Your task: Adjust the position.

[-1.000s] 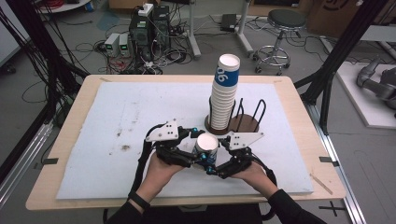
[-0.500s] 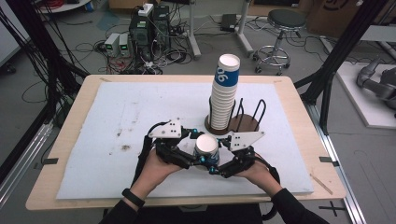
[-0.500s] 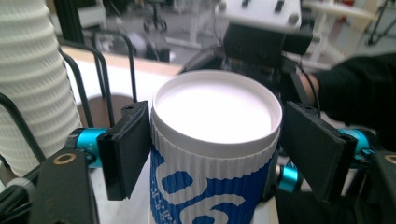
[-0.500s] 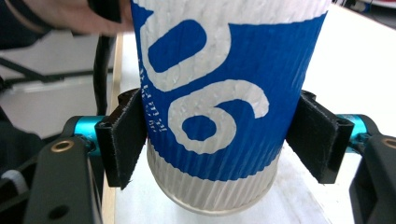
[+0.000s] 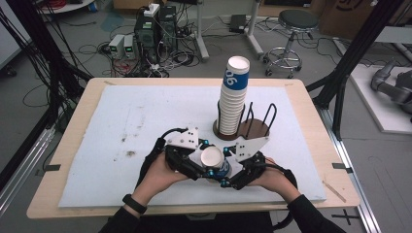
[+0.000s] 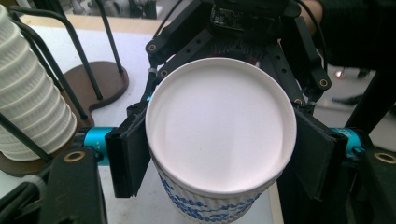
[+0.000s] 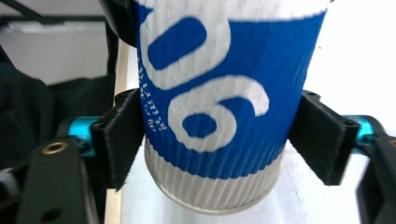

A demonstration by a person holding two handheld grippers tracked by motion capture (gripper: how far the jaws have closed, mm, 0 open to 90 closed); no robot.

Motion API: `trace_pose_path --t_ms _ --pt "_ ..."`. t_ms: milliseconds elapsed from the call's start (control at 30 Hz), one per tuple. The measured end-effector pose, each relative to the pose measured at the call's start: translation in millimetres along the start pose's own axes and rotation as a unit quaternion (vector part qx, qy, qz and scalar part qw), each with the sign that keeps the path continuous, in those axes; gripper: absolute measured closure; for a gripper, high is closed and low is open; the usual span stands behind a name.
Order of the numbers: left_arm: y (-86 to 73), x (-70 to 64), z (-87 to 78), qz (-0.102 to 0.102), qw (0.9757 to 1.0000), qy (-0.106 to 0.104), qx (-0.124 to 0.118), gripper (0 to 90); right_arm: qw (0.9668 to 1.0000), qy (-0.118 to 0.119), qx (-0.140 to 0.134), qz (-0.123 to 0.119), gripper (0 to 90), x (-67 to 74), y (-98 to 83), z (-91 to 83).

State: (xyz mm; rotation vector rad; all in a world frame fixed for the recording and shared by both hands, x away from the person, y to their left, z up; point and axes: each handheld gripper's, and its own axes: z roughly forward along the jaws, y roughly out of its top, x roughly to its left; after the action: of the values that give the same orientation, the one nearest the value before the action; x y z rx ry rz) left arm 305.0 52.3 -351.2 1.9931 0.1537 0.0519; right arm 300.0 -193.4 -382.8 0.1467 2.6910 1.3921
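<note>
Blue-and-white paper cup (image 5: 212,161) held above near-centre tabletop (image 5: 97,126), between both hands, mouth up. Left hand-held gripper (image 5: 198,168) clamps cup near rim, pads pressing both sides after closing further just now. Right hand-held gripper (image 5: 228,175) straddles cup's lower body; its jaws just opened wider, left pad touching, right pad slightly off wall. Just beyond, tall cup stack (image 5: 233,97) leans in wire rack (image 5: 252,127) on brown base.
</note>
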Motion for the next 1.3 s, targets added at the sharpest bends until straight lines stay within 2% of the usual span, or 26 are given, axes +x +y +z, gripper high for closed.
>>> trace_pose_path --t_ms 67,133,200,300,367,467,567,667,833,900,1000,1133,1233,1300 --pt "-3.1 2.9 -5.1 -0.008 0.9997 0.004 -0.024 29.3 0.9995 -0.002 -0.029 0.015 19.0 -2.6 -1.5 -5.5" --pt "-6.1 5.7 -10.9 -0.020 0.9982 0.008 -0.056 29.4 0.9978 -0.001 -0.056 0.035 17.2 -5.5 -3.7 -11.4" --pt "-8.9 8.0 -15.2 -0.037 0.9948 0.008 -0.095 29.6 0.9951 -0.006 -0.086 0.048 17.0 -9.0 -6.9 -16.5" --pt "-11.0 9.0 -18.9 -0.043 0.9909 0.016 -0.126 29.8 0.9897 -0.010 -0.120 0.078 17.0 -12.5 -11.6 -21.6" --pt "-11.6 8.8 -20.4 -0.047 0.9881 0.021 -0.145 30.0 0.9868 -0.014 -0.132 0.093 17.0 -13.5 -12.7 -22.0" --pt "-13.4 8.3 -21.5 -0.063 0.9812 0.021 -0.181 30.3 0.9848 -0.009 -0.141 0.101 15.0 -12.5 -12.7 -19.3" --pt "-14.5 7.4 -21.4 -0.066 0.9782 0.023 -0.196 30.4 0.9825 -0.008 -0.147 0.114 15.0 -12.3 -12.2 -15.6" --pt "-14.8 6.7 -19.5 -0.066 0.9770 0.018 -0.202 30.5 0.9813 -0.001 -0.150 0.122 15.0 -12.9 -11.6 -12.5" --pt "-14.4 7.1 -17.2 -0.062 0.9798 0.010 -0.190 29.4 0.9843 0.003 -0.141 0.106 17.0 -13.1 -10.9 -12.1" --pt "-13.7 8.6 -18.6 -0.064 0.9822 0.003 -0.177 29.3 0.9857 0.003 -0.137 0.097 18.8 -13.6 -11.3 -13.3" --pt "-11.6 10.8 -20.1 -0.061 0.9879 -0.010 -0.142 28.6 0.9889 0.005 -0.121 0.085 20.8 -13.8 -10.1 -16.2" --pt "-8.5 10.3 -17.9 -0.052 0.9948 -0.013 -0.086 26.3 0.9925 0.001 -0.103 0.066 22.2 -13.3 -6.5 -21.2" --pt "-8.1 9.3 -15.2 -0.043 0.9974 -0.014 -0.056 27.1 0.9945 0.003 -0.089 0.055 22.4 -13.4 -5.2 -22.6" --pt "-9.6 10.7 -15.2 -0.040 0.9979 -0.023 -0.045 29.3 0.9958 0.001 -0.079 0.045 22.4 -13.4 -4.6 -23.6"
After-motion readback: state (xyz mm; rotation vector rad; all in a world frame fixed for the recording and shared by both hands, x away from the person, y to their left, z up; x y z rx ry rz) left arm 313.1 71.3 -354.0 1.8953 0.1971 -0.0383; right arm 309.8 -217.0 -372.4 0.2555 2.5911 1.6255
